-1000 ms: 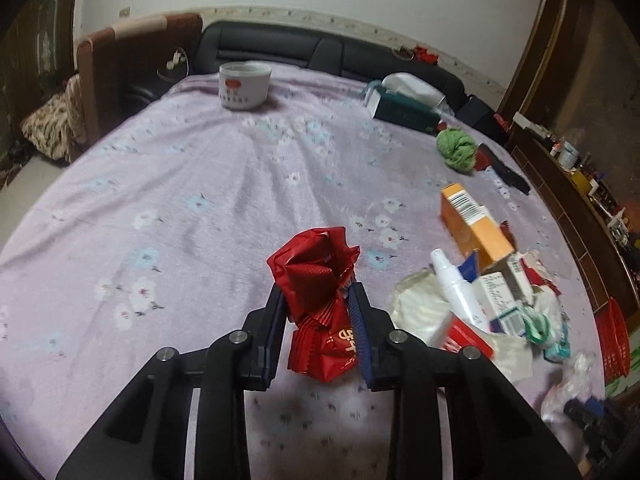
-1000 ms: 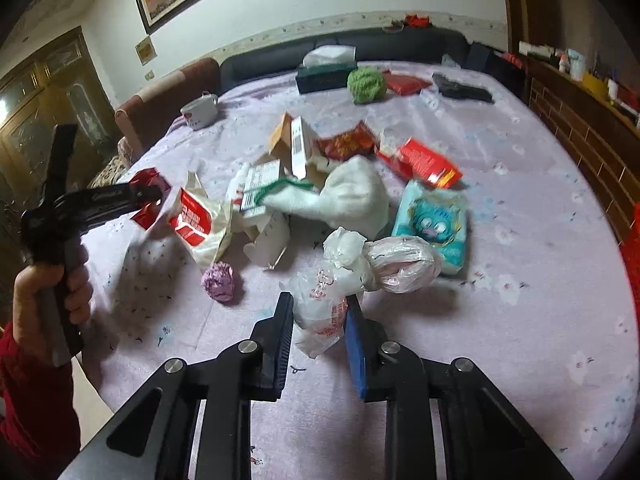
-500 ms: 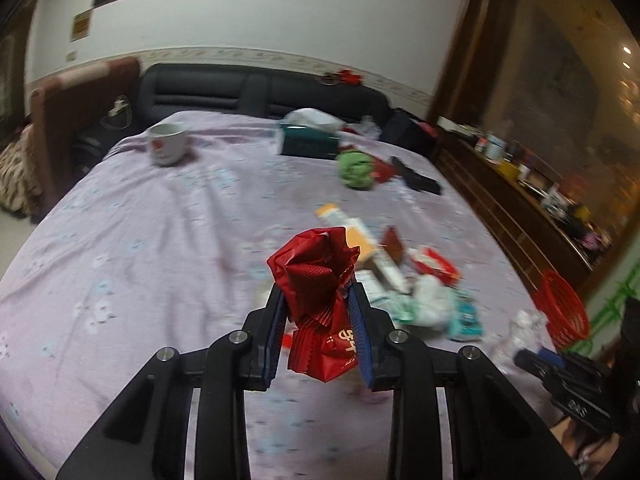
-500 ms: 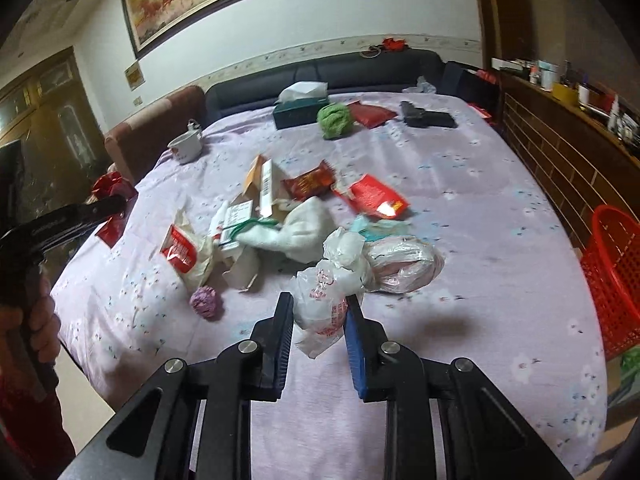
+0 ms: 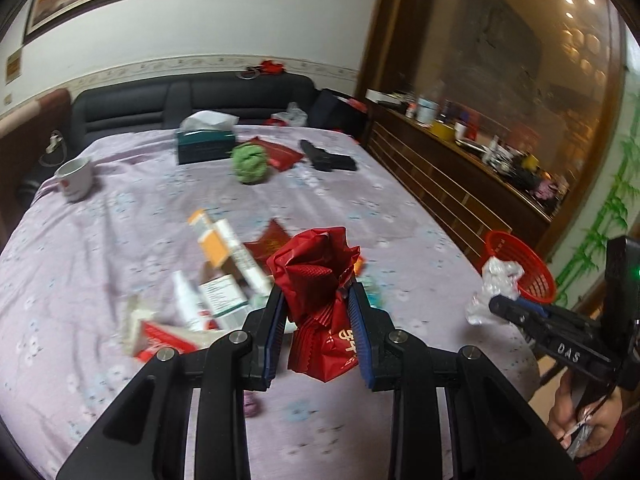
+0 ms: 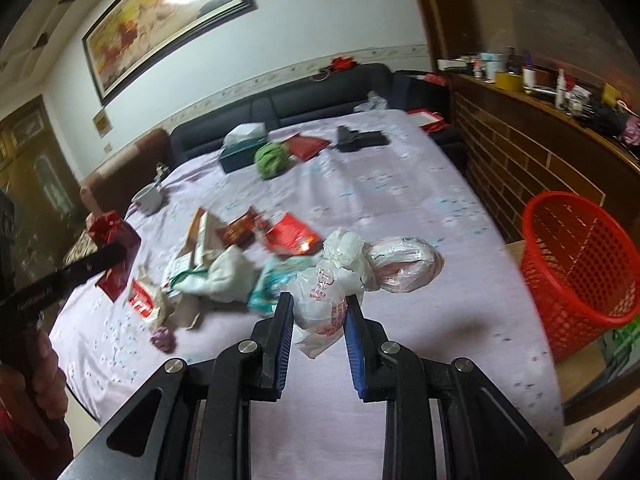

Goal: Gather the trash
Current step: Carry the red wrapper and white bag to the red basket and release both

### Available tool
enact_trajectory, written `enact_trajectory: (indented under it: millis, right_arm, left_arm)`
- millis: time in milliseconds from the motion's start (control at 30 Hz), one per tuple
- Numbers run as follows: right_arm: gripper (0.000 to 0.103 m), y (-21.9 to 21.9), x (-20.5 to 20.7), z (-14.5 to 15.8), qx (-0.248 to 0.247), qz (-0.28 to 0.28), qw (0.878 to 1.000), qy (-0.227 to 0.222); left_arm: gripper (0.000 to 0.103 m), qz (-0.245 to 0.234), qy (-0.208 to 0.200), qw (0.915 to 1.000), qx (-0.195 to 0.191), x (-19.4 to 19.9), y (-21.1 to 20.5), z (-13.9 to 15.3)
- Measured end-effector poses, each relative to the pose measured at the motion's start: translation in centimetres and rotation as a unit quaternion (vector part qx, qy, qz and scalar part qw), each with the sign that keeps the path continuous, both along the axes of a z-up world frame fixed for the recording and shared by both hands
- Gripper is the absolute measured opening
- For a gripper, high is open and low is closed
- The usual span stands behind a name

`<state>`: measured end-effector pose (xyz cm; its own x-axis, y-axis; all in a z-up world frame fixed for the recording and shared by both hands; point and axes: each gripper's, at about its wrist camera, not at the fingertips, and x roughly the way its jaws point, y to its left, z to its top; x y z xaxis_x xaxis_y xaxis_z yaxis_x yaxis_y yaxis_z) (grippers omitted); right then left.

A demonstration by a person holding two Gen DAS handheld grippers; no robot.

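From my station I saw the left gripper [image 5: 316,300] clenched on a crumpled red foil wrapper [image 5: 316,280], its blue-lined jaws pressed into the wrapper's sides and lifting it clear of the lilac flowered bedspread [image 5: 100,240]. The right gripper [image 6: 319,312] was likewise clamped, grasping a knotted white plastic bag [image 6: 324,292] with red print, a second clear bag [image 6: 404,266] of something pinkish tied to it and hanging just beyond the fingers. I took the red mesh basket [image 6: 580,256] as my landmark: it stood off the bed's edge, to the right of the bag in the right wrist view, and the bag was near it but not over its rim. In the left wrist view the same basket [image 5: 520,268] sat beyond the right gripper's tip, while the red wrapper was well apart from it, toward the middle of the bed. Farther from the basket lay the loose heap of trash: an orange-and-white carton [image 5: 212,240], a white spray bottle [image 5: 186,300], a red snack packet [image 6: 292,236] and a small purple ball [image 6: 162,338]. Farthest from the basket, near the black headboard [image 6: 280,108], I made out a green knitted ball [image 6: 272,160], a teal tissue box [image 6: 242,152], a black pistol-shaped object [image 6: 360,138] and a white mug [image 5: 74,178].
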<state>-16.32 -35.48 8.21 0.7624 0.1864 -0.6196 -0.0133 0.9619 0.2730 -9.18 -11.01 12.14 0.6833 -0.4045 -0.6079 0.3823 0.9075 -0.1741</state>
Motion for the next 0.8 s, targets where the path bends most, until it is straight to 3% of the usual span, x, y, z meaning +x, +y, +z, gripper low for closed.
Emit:
enact_trajectory:
  millis: [400, 800]
  right_arm:
    - [0.027, -10.9, -2.9, 1.9, 0.024, -0.085, 0.996, -0.027]
    - [0.027, -23.2, -4.9, 2.1, 0.056, -0.165, 0.984, -0.025]
  left_arm:
    - [0.03, -0.091, 0.01, 0.9957, 0.014, 0.2, -11.4, 0.7]
    - [0.03, -0.211, 0.062, 0.9755, -0.001, 1.5, -28.5, -0.8]
